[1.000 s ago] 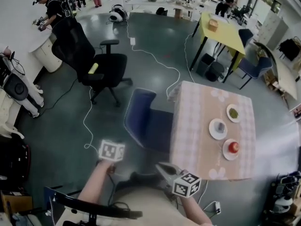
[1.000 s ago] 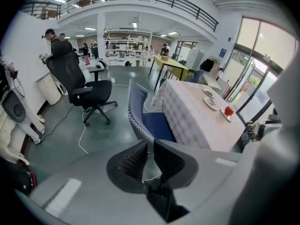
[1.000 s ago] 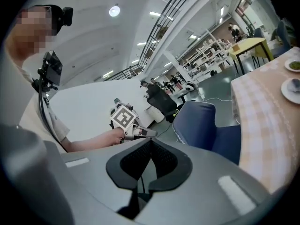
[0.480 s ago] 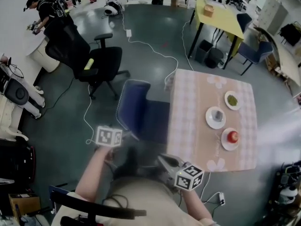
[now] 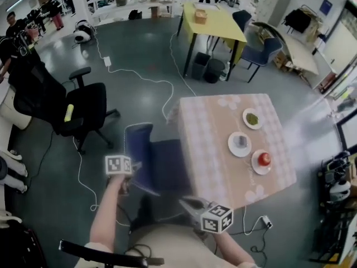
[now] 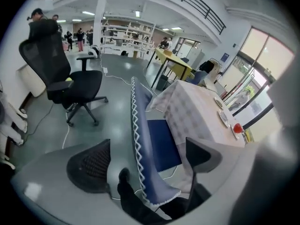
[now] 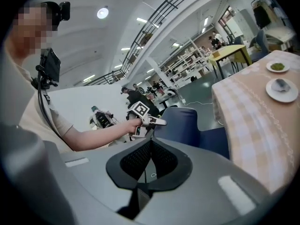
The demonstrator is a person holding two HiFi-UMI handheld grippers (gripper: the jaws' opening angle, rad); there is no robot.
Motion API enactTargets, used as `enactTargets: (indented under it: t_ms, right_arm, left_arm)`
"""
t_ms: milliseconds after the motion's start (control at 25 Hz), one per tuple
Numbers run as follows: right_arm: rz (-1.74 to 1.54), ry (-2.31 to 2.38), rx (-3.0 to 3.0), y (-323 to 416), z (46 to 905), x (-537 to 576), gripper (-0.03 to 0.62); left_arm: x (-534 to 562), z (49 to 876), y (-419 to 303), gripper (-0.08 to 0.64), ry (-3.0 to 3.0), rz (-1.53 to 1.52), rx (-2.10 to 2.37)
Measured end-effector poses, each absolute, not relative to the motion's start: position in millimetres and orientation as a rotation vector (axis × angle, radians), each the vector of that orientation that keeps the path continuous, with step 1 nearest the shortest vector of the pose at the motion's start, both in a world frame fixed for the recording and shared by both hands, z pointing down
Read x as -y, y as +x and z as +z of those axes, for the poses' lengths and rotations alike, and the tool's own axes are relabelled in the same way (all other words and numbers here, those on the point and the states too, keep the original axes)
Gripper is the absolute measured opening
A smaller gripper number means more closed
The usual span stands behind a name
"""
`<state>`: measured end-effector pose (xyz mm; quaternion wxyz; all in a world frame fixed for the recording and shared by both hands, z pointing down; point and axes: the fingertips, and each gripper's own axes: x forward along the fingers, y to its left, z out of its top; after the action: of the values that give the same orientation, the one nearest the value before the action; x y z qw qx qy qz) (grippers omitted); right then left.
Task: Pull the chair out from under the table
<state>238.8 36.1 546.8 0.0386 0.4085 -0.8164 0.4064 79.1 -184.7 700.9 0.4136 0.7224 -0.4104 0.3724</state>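
Blue padded chair (image 5: pixel 160 161), its backrest edged in white zigzag stitching, is straddled untouched by the left gripper (image 6: pixel 145 159), whose mesh-padded jaws have just been opening; the right gripper (image 7: pixel 150 144) is held closed, empty.

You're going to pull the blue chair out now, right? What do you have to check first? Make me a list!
1. Left tongs wide enough: ok. They have just been opening, and the pads stand apart.
2. Blue padded chair's backrest between them: ok, but not pinched yet.
3. Right tongs out of the way: ok. They are shut and empty.
4. White cable beside the chair: cannot tell whether a leg would snag it.
5. Pink checked tablecloth clear of the chair: cannot tell.
6. Three white plates away from the chair's side: ok.
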Motion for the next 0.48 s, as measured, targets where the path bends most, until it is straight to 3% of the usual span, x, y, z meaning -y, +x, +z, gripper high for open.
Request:
enactTargets:
  t_ms: [400,480]
  right_arm:
    - [1.21,1.576,2.333,180.4,549.1,26.4,0.012]
    - [1.252,1.619,2.31,186.4,554.7,22.5,0.012]
  left_arm:
    - [198.4,763.3,118.9,0.466,1.629,0.999,0.514]
    - [196.9,766.1,125.9,0.384,1.622,1.047,0.476]
